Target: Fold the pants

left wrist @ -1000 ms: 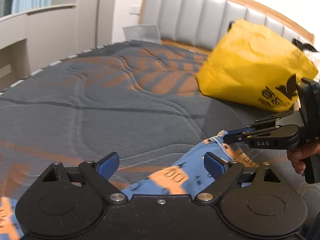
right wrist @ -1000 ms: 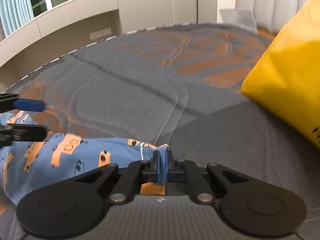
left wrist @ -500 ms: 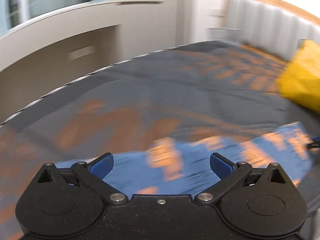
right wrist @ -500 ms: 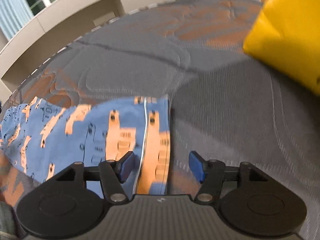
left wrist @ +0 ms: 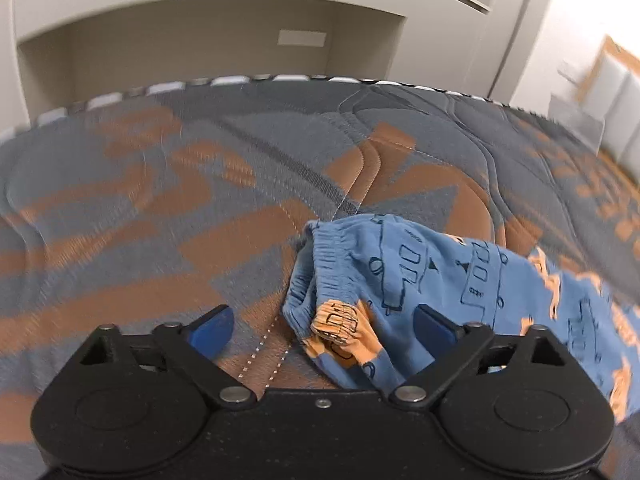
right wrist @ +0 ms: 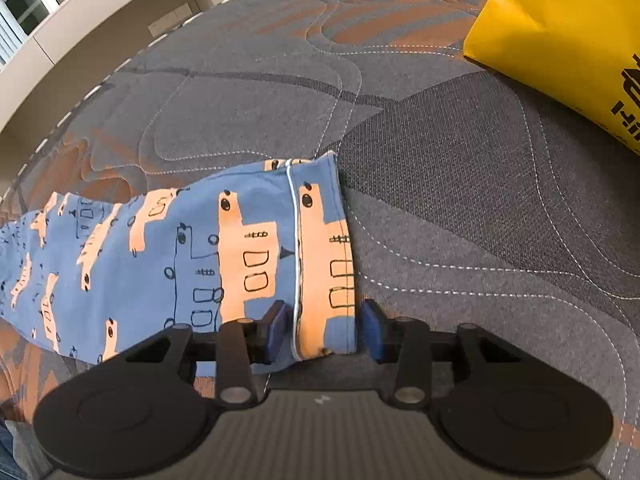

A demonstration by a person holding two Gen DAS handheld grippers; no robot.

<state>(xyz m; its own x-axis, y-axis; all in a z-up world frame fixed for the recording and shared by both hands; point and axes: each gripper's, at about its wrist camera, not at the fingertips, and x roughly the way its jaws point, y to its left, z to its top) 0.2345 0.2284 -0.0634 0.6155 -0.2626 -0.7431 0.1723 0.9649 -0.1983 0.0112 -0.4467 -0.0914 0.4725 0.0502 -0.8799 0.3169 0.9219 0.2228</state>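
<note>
Blue pants with orange and black vehicle prints lie stretched out on the mattress. In the left wrist view their elastic waistband end [left wrist: 320, 280] is bunched between my fingers. My left gripper [left wrist: 324, 330] is open, its jaws on either side of the waistband. In the right wrist view the hem end [right wrist: 320, 248] of the pants lies flat. My right gripper [right wrist: 324, 330] is open, its blue pads on either side of the hem's near corner, not pinching it.
The grey and orange quilted mattress [right wrist: 460, 184] spreads all around. A yellow bag [right wrist: 560, 40] lies at the far right. A beige cabinet with a recess [left wrist: 180, 40] stands beyond the mattress edge. A padded headboard [left wrist: 620, 100] shows at the right.
My right gripper has opened and let go of the hem, which now lies flat. My left gripper has swung left along the pants to the waistband end.
</note>
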